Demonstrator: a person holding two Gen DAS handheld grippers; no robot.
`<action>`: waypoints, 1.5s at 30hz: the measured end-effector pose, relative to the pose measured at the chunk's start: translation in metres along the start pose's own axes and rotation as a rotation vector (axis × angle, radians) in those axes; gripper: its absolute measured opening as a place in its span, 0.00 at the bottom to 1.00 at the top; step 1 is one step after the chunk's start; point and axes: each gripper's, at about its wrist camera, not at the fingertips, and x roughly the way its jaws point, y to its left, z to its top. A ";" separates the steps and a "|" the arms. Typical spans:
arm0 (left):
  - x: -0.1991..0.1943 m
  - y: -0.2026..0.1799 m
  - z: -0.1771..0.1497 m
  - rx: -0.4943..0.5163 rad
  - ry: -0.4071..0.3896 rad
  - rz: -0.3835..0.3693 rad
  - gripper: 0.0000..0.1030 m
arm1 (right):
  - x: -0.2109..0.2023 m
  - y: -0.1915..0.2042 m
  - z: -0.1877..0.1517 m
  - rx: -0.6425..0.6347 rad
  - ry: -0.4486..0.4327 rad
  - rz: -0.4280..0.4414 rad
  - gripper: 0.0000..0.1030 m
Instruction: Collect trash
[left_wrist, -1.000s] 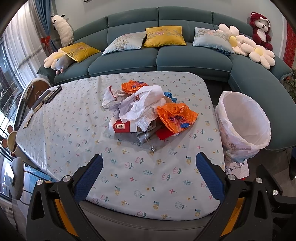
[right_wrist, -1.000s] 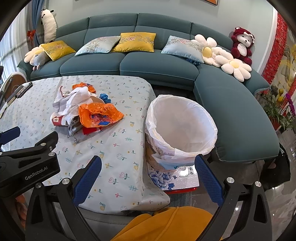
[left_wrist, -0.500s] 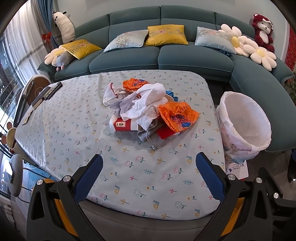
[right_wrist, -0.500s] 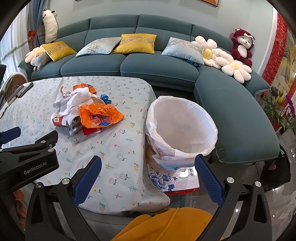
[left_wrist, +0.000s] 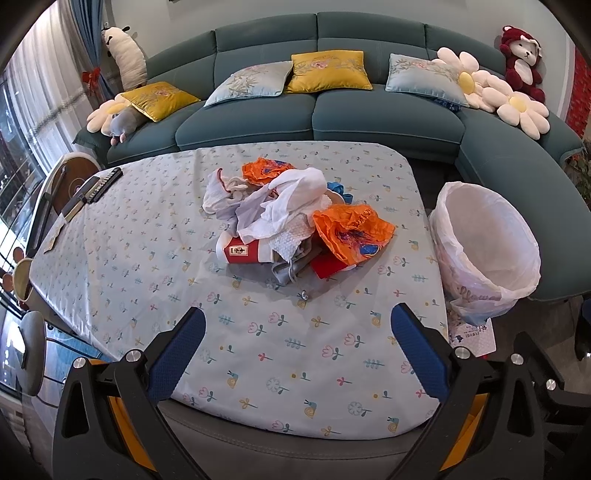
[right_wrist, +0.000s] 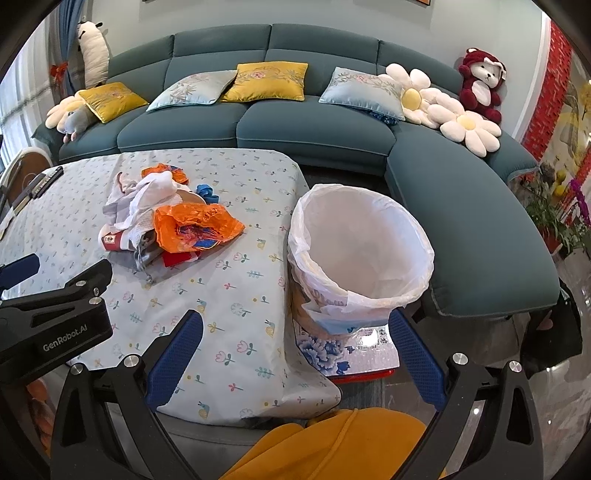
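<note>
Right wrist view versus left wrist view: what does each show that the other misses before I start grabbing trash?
Only the right wrist view shows the left gripper from the side, the blue-flowered box under the bin, the potted plants and the yellow garment. Only the left wrist view shows the chair backs along the table's left edge. Both show the trash pile, the lined bin, the flowered tablecloth, the remotes and the sofa. Each gripper is open and empty.
</note>
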 end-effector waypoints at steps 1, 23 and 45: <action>0.000 0.000 0.000 0.002 -0.001 -0.001 0.93 | 0.000 0.000 0.000 0.001 0.000 -0.001 0.93; 0.001 -0.002 -0.002 0.014 -0.001 0.010 0.93 | 0.003 -0.012 0.000 0.038 -0.017 0.013 0.93; 0.002 -0.001 -0.003 0.008 0.000 -0.002 0.93 | 0.006 -0.016 -0.001 0.044 -0.002 0.017 0.93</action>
